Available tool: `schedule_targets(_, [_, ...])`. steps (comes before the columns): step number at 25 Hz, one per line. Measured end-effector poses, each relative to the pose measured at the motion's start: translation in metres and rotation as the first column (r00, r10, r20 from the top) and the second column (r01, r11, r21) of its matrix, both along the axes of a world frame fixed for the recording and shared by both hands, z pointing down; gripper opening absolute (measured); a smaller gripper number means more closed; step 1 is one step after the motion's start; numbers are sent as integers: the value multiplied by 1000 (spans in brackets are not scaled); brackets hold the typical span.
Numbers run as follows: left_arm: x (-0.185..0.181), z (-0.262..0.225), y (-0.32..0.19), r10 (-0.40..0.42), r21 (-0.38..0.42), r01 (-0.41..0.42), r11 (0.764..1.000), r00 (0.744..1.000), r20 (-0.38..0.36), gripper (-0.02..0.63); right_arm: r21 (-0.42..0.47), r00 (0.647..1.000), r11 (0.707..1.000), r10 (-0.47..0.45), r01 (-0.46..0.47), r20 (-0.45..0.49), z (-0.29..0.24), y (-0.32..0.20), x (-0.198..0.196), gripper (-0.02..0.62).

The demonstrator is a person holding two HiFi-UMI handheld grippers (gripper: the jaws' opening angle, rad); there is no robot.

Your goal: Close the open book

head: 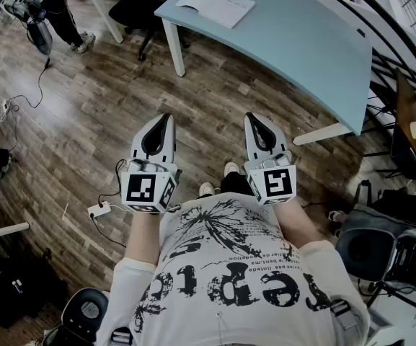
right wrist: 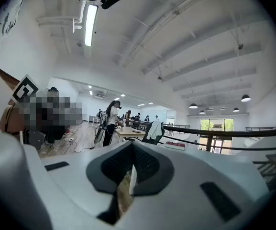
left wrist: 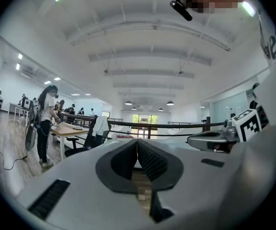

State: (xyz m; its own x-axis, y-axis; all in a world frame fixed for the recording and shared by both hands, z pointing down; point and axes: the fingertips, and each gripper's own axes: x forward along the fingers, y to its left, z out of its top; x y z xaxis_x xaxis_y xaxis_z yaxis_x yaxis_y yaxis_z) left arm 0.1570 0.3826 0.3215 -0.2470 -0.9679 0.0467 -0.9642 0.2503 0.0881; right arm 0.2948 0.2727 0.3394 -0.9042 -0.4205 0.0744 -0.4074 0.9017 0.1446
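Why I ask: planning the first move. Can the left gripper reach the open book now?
Probably not: the left gripper hangs over the floor, well short of the open book on the table.

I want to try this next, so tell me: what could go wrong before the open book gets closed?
The power strip lies on the floor close to the person's feet, so walking forward is a trip risk. The open book lies near the table edge, so a clumsy push might slide it off.

Pale blue table (head: 301,49) with an open book (head: 215,4) near one end
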Motion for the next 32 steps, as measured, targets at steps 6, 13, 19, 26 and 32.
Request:
schedule_targets(6, [-5,-1,3,2,5,-2,1000,1000,2,18,5,1000,1000,-3,3,-4,-4,3,-7,8])
schedule_targets(13, [-19,7,-3,-7,-13,6,1000,1000,-11,18,-28,1000,1000,-1,0,-13,4,-6,-22,9])
schedule_targets(19, [-43,17,-19,-29,-28,29,999,999,-20,18,-36,1000,999,-15,14,-22,14,-27,-51,9])
schedule_targets(26, [-94,32,-77,-39,-55,38,998,999,-13,18,-53,999,998,-28,27,-25,29,-87,-107,9])
schedule_targets(32, [-163,28,-158,-37,-63,36,997,999,-10,18,-53,1000,998,-22,21,-16,24,-169,-175,10])
